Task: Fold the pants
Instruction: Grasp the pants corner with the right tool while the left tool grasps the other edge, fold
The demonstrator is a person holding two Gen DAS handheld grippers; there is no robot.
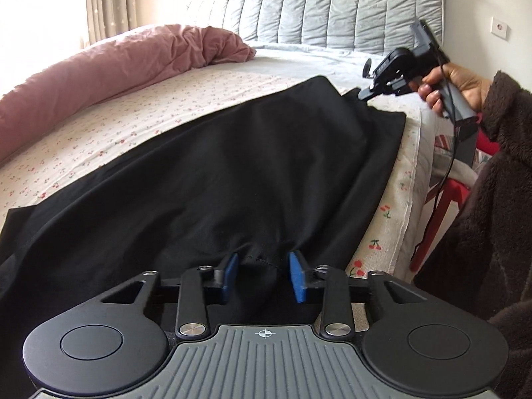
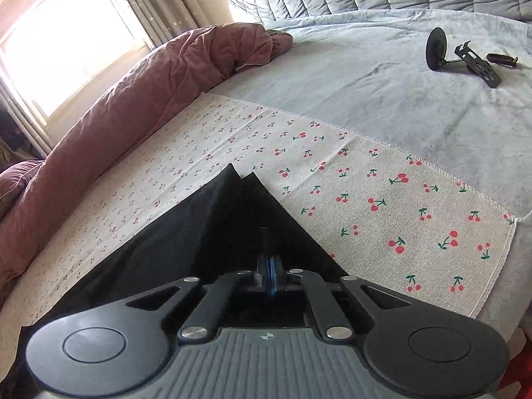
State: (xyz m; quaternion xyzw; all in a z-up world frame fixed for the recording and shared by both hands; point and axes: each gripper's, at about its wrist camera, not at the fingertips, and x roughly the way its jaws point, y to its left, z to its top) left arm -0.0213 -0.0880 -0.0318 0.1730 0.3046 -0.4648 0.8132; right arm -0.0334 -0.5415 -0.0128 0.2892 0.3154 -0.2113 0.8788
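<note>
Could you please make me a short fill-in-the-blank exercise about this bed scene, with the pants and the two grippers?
1. The pants lying on the bed are ____ in colour.
2. The right gripper has its jaws ____ on the pants.
3. The left gripper has its jaws ____, with cloth between them.
4. The cloth under the pants is printed with red ____.

Missing words: black; shut; open; cherries
</note>
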